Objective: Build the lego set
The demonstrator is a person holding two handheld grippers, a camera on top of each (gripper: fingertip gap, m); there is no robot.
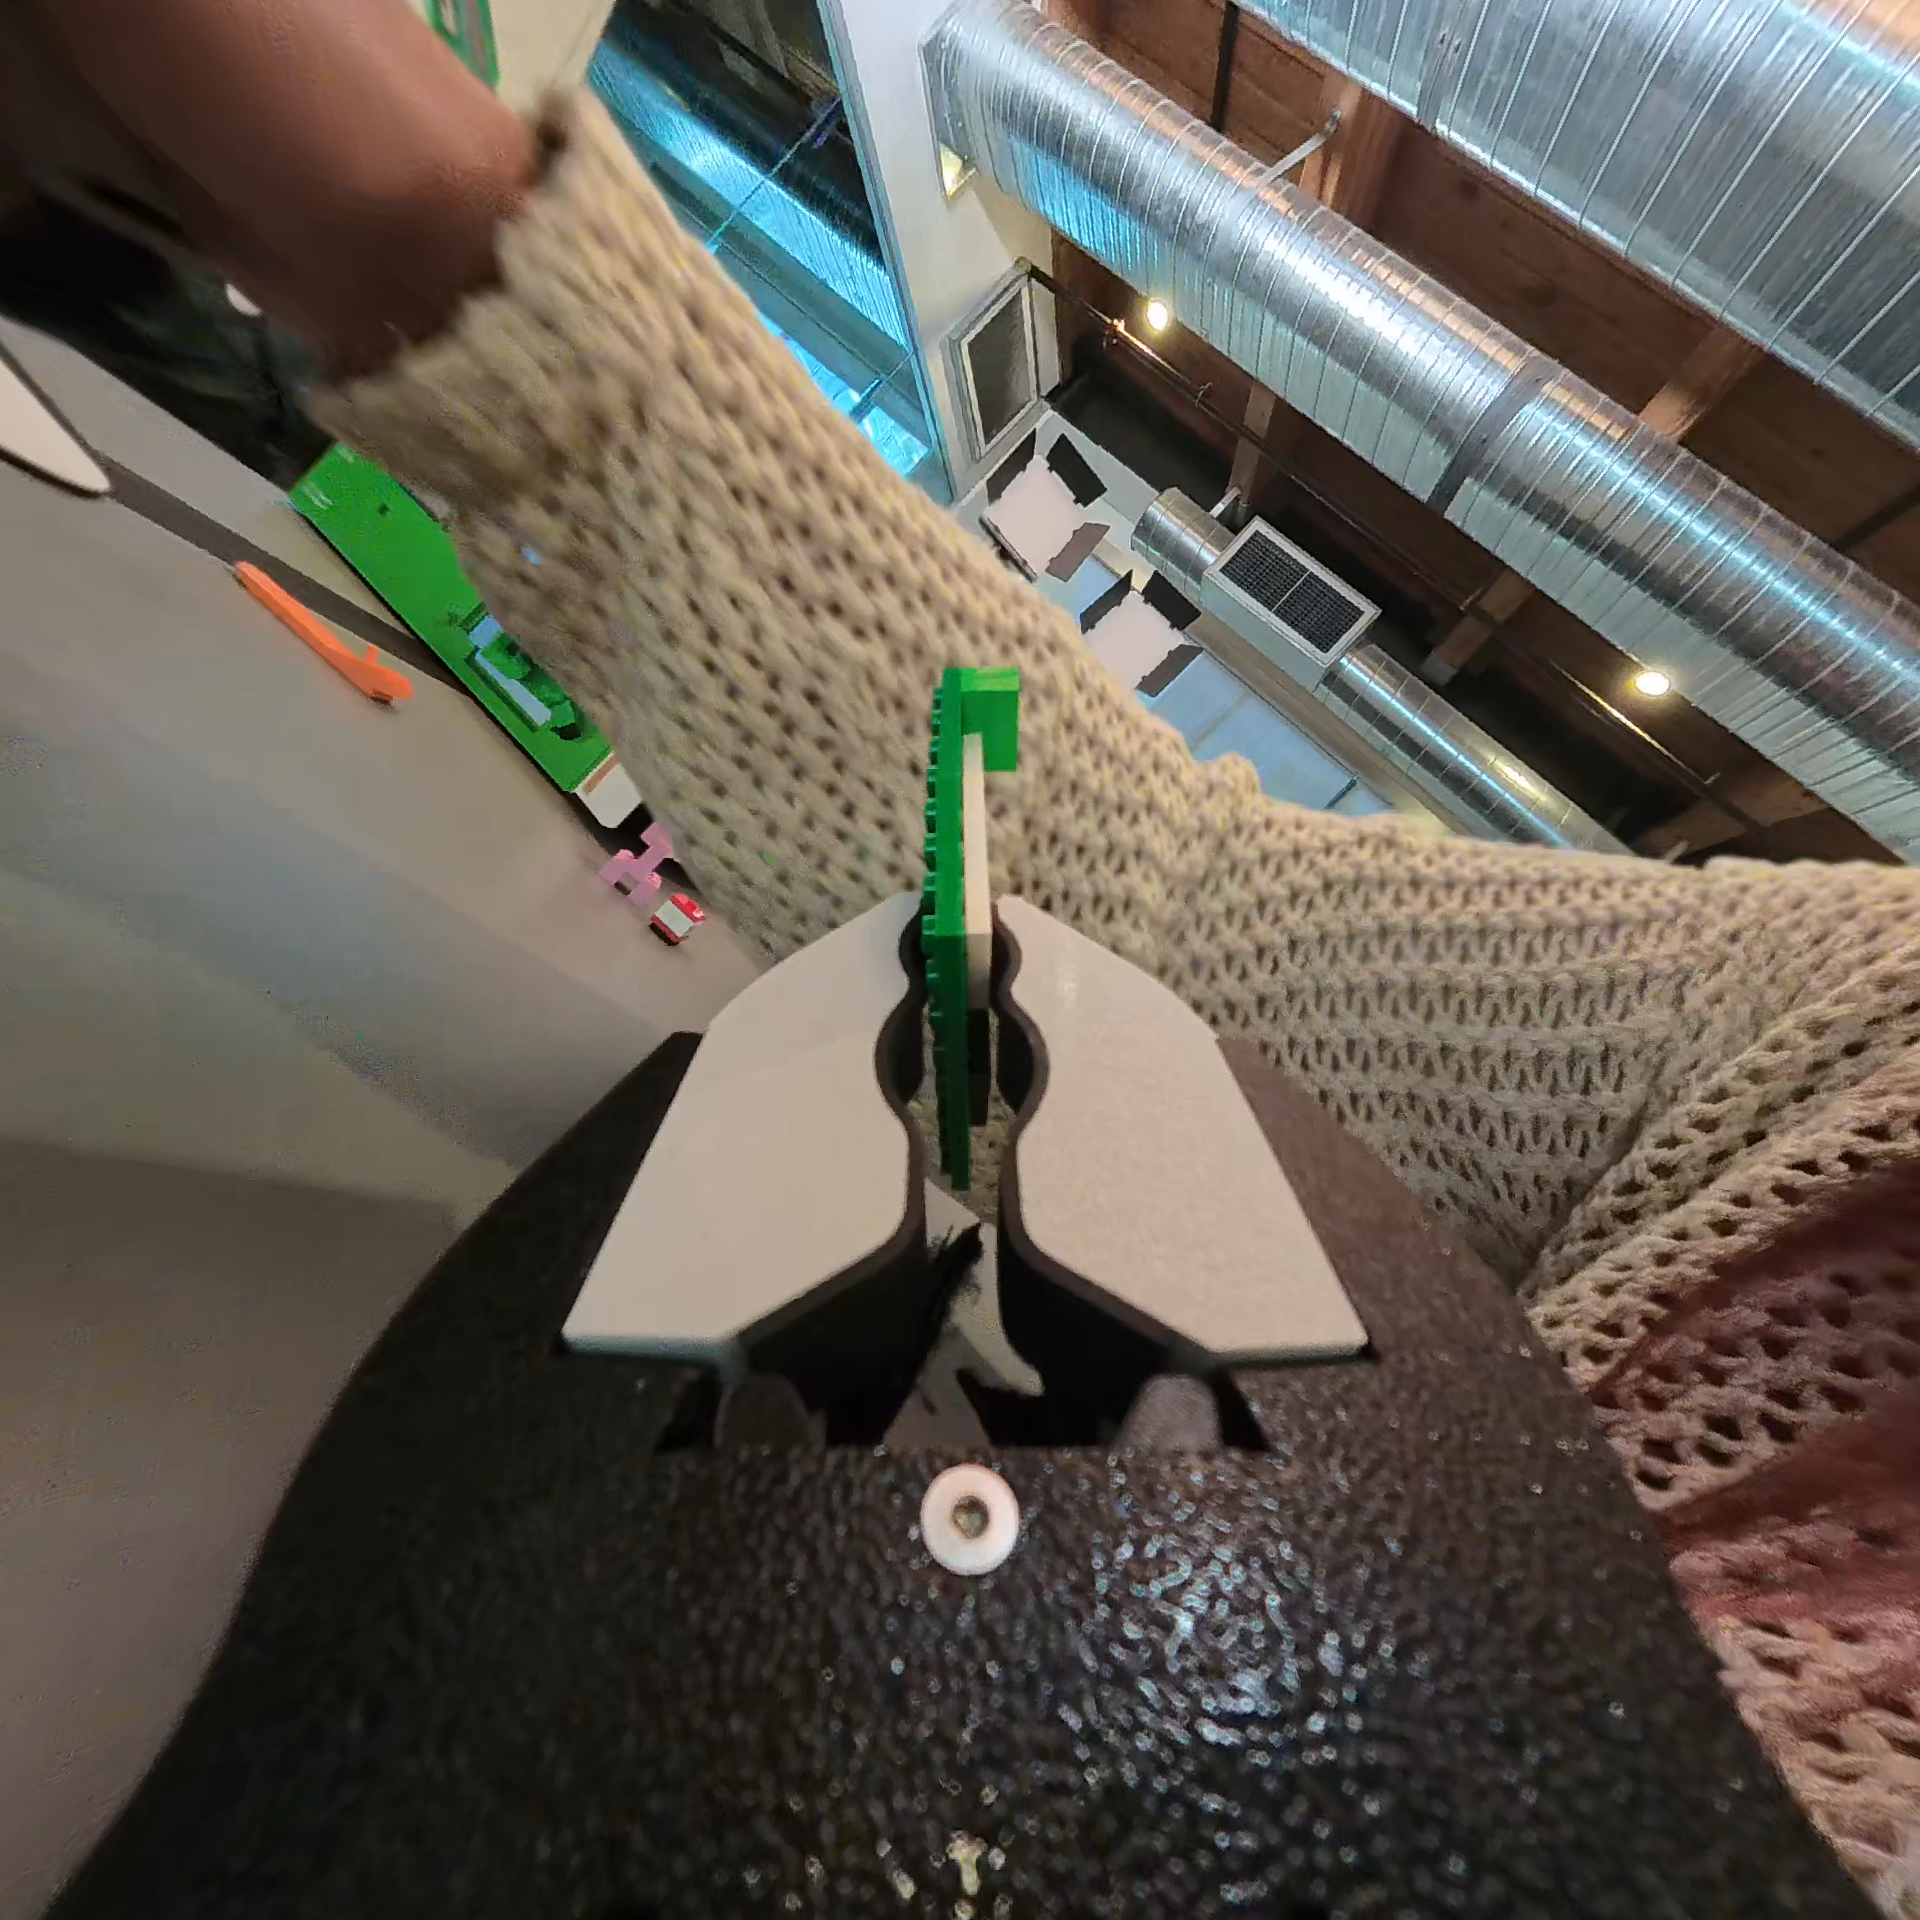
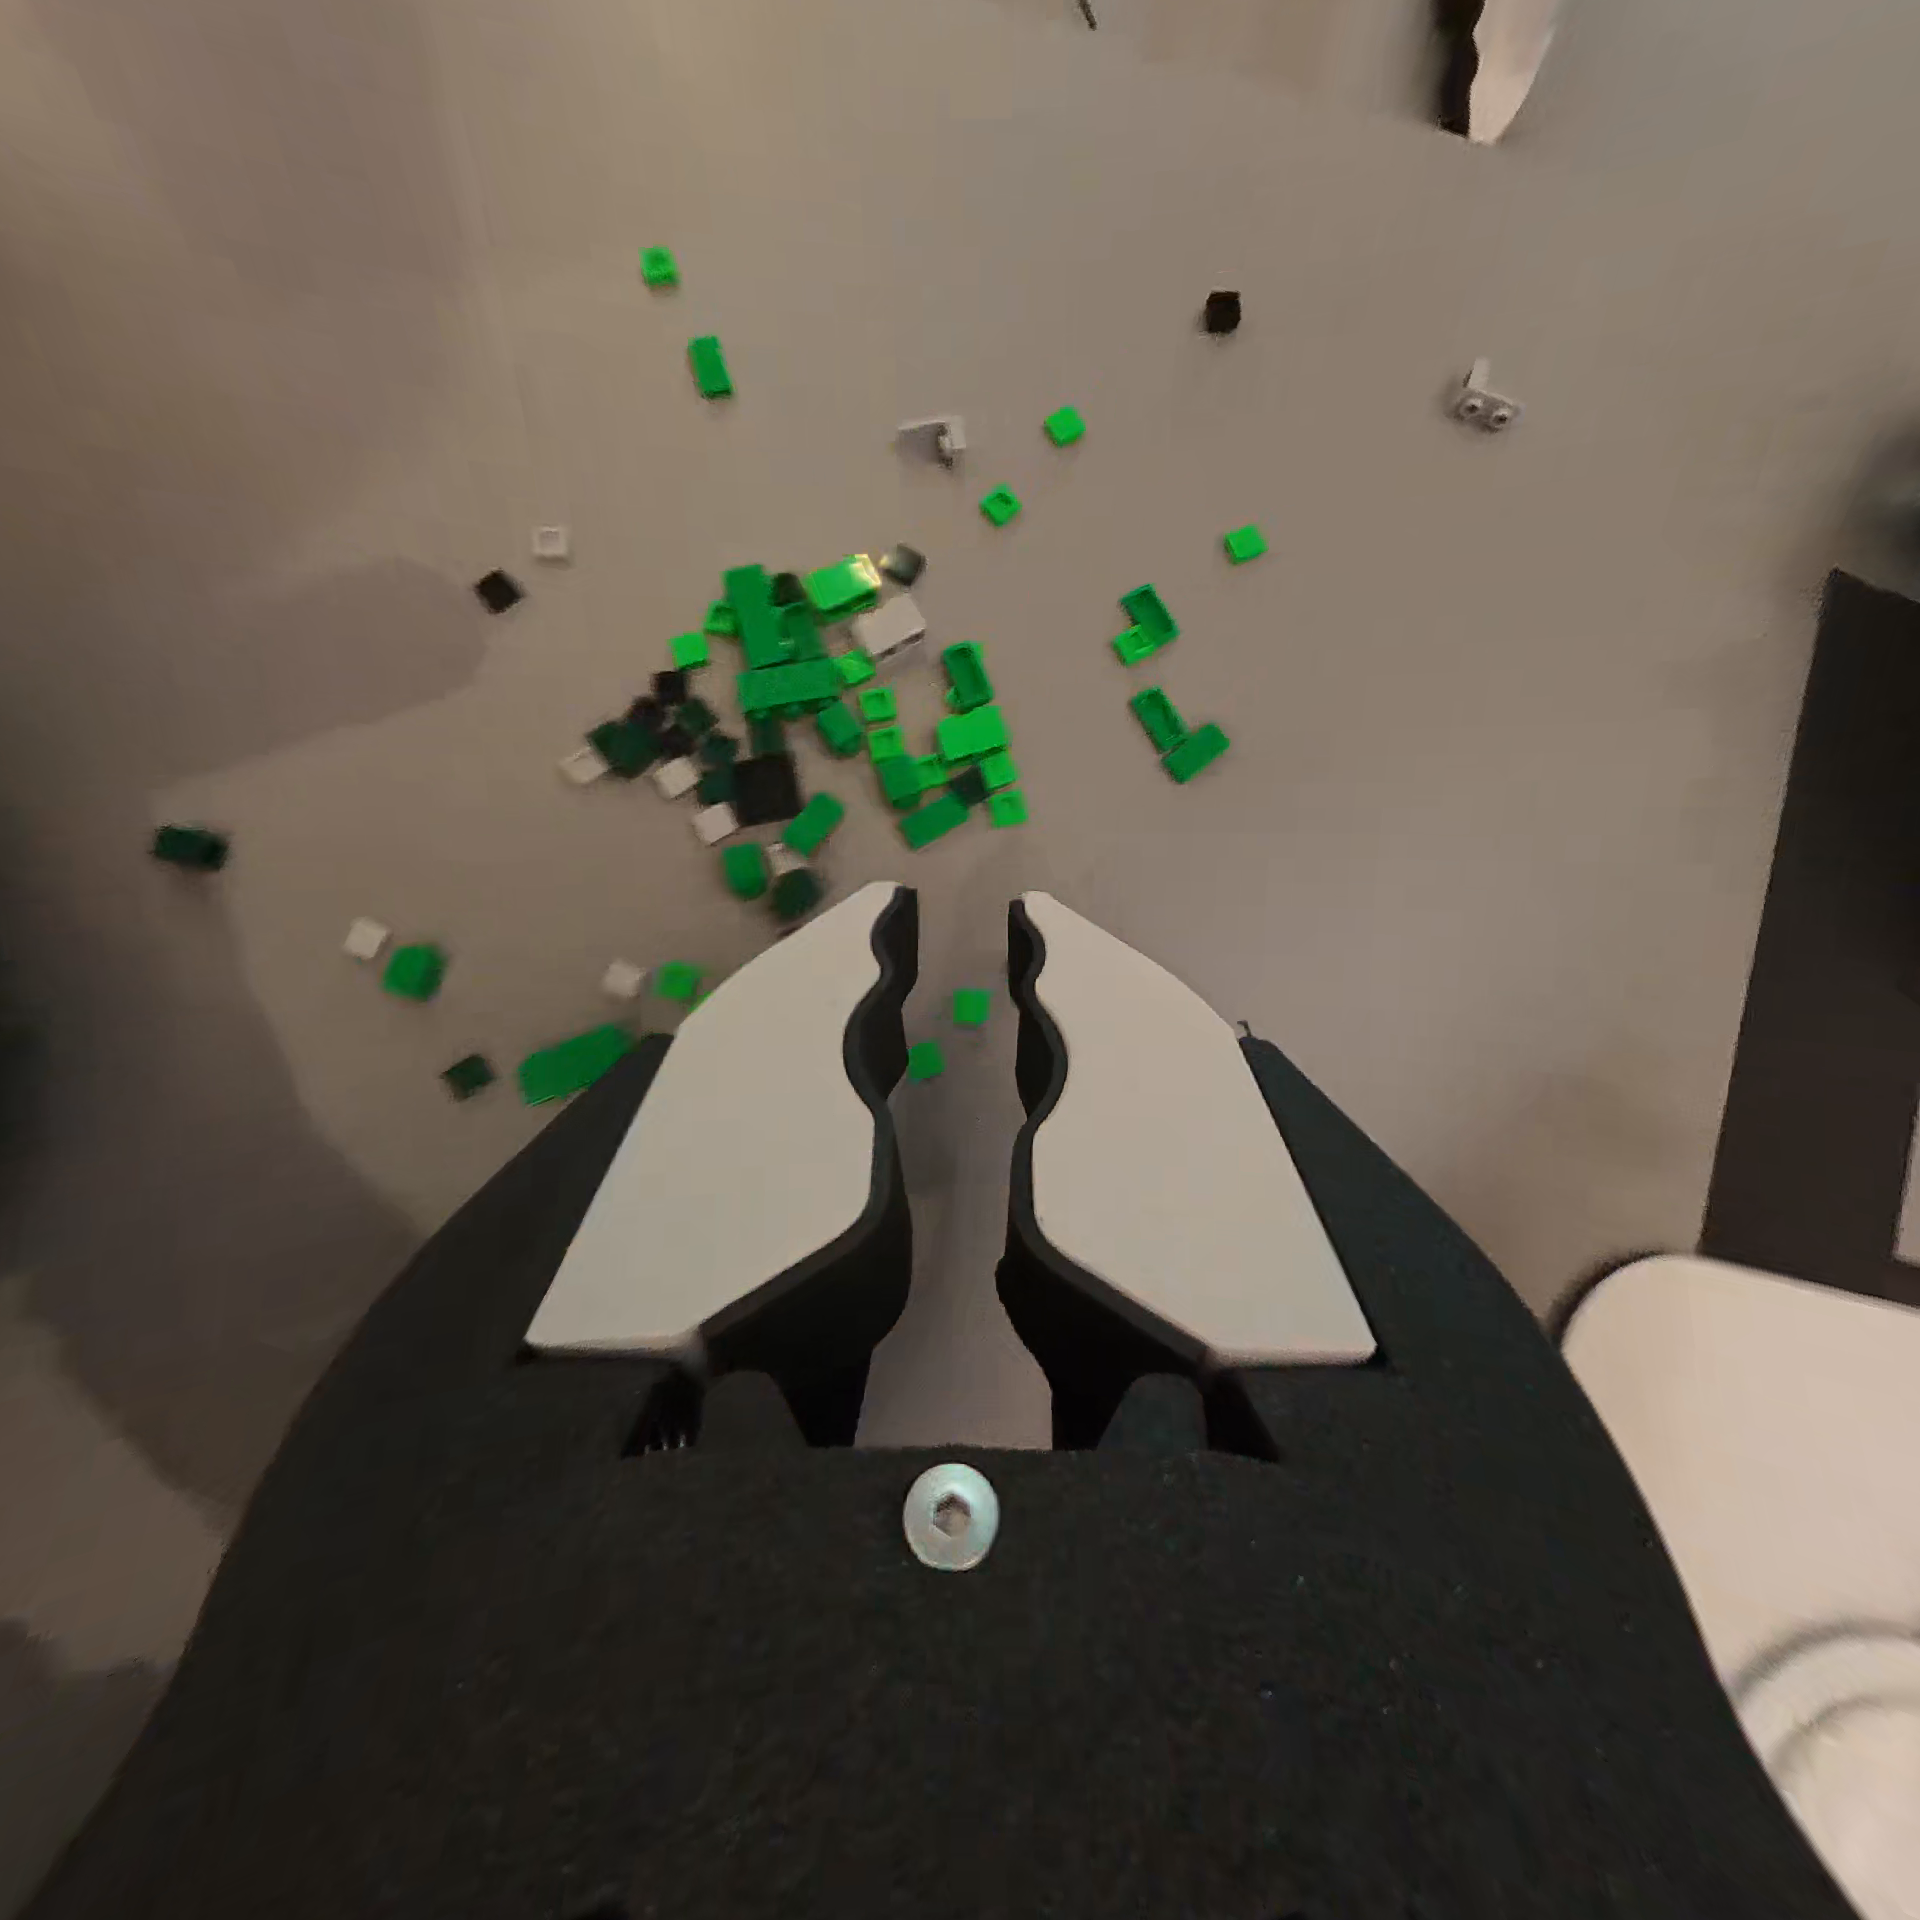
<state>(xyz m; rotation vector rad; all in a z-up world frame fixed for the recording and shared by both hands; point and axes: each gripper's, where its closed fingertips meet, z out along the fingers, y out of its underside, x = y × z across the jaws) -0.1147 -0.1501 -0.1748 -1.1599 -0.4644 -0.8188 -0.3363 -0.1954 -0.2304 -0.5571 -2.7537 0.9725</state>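
Observation:
My left gripper (image 1: 961, 920) is shut on a flat green lego plate (image 1: 951, 914) held edge-on and upright, with a white strip and a green brick on its right face. It is lifted off the grey table and tilted up toward the ceiling. My right gripper (image 2: 963, 909) is open and empty, hovering above the table just short of a scattered pile of green, dark green, white and black lego pieces (image 2: 821, 707). A small green piece (image 2: 970, 1005) shows between its fingers.
A person's arm in a cream knit sleeve (image 1: 831, 665) crosses the left wrist view. A green box (image 1: 447, 613), an orange brick separator (image 1: 322, 644) and small pink and red pieces (image 1: 655, 883) lie on the table. A white object (image 2: 1756, 1475) and a dark panel (image 2: 1829, 935) sit at the right. My right fingertips sit around 25 cm from my left ones.

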